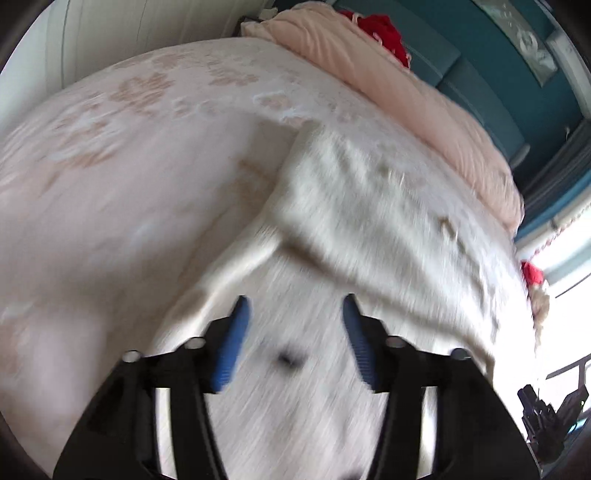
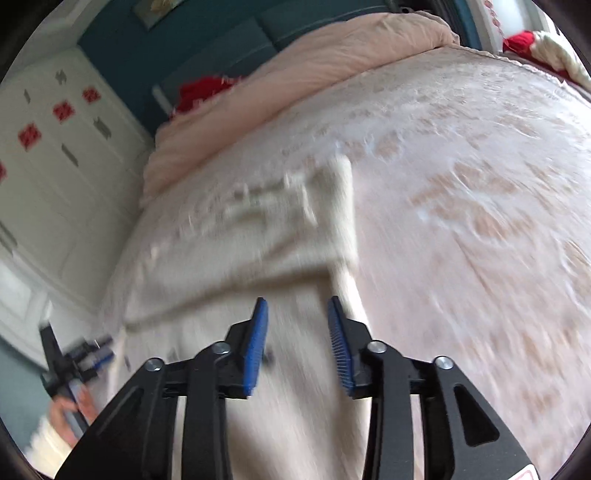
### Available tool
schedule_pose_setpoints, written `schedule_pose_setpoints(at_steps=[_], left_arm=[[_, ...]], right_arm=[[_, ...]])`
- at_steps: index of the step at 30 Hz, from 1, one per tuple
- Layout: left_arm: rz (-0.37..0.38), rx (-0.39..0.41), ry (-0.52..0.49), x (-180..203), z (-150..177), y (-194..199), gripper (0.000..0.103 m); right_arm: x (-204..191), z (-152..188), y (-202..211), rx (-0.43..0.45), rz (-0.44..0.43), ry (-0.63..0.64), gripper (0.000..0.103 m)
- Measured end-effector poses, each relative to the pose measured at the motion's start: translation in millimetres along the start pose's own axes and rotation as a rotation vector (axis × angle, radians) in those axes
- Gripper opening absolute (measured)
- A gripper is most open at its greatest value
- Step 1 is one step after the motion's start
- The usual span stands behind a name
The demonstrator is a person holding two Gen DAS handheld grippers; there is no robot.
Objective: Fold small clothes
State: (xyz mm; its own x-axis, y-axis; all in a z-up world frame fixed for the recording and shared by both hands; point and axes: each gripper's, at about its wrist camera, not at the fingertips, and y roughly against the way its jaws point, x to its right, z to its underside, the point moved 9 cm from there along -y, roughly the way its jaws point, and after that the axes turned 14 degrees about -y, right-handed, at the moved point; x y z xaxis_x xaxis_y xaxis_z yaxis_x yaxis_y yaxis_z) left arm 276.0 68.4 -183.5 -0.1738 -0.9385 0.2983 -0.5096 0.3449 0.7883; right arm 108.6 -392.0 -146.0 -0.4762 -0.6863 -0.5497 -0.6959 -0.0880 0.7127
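A small white knitted garment (image 1: 369,206) lies on the pink patterned bedspread (image 1: 129,177), its far part folded over the near part. My left gripper (image 1: 295,306) is open and empty just above the garment's near part. In the right wrist view the same garment (image 2: 258,236) lies ahead, and my right gripper (image 2: 297,306) is open and empty over its near edge. The left gripper also shows at the lower left of the right wrist view (image 2: 92,354), held in a hand. Both views are blurred.
A peach duvet (image 2: 295,70) is bunched along the far side of the bed, with a red cloth (image 1: 388,29) behind it. A teal headboard (image 1: 480,81) and a white wardrobe (image 2: 55,166) border the bed. A red and cream item (image 2: 543,40) lies at the bed corner.
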Motion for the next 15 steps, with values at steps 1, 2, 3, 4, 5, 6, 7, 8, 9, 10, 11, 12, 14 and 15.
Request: schedule_pose_setpoints(at_steps=[1,2,3,4,5,6,7,8,9,10,11,12,14,15], left_arm=[[0.003,-0.013,-0.001,-3.8,15.1,10.0,0.056],[0.000,-0.039,0.002,-10.0,35.0,20.1,0.057],[-0.003,-0.055,0.007,-13.8,47.2,25.5,0.057],[0.001,-0.076,0.013,-18.2,65.2,32.7,0.057],[0.009,-0.093,0.017,-20.8,80.0,38.7,0.057],[0.022,-0.101,0.020,-22.6,96.2,46.1,0.057],[0.035,-0.095,0.019,-21.9,104.1,51.1,0.057],[0.049,-0.087,0.016,-20.1,111.2,56.5,0.058],[0.058,-0.084,0.008,-17.2,118.9,62.1,0.059],[0.063,-0.082,0.002,-14.6,122.0,65.1,0.061],[0.064,-0.077,0.001,-12.4,125.4,68.7,0.063],[0.064,-0.073,0.005,-11.0,127.2,71.0,0.064],[0.055,-0.073,0.011,-8.6,132.9,76.0,0.064],[0.041,-0.065,0.020,-9.3,134.4,79.1,0.064]], right_arm=[[8.9,23.6,11.0,-0.029,0.027,0.021,0.040],[18.9,48.6,20.5,-0.063,0.051,0.034,0.041],[30.0,75.6,30.0,-0.101,0.073,0.032,0.042],[38.5,95.6,35.9,-0.134,0.077,0.021,0.042],[46.9,116.0,41.6,-0.166,0.083,0.005,0.042],[52.5,131.1,45.2,-0.188,0.087,-0.008,0.043],[58.6,151.3,46.7,-0.224,0.083,-0.029,0.043],[61.3,163.7,49.2,-0.241,0.075,-0.047,0.044],[61.9,173.8,52.0,-0.246,0.051,-0.069,0.046],[61.9,178.0,52.8,-0.249,0.034,-0.076,0.047],[60.8,181.5,54.1,-0.246,0.018,-0.083,0.051],[58.8,183.7,55.0,-0.243,0.005,-0.089,0.053],[54.4,183.0,53.5,-0.241,-0.029,-0.109,0.053],[53.5,181.8,52.2,-0.240,-0.034,-0.114,0.053]])
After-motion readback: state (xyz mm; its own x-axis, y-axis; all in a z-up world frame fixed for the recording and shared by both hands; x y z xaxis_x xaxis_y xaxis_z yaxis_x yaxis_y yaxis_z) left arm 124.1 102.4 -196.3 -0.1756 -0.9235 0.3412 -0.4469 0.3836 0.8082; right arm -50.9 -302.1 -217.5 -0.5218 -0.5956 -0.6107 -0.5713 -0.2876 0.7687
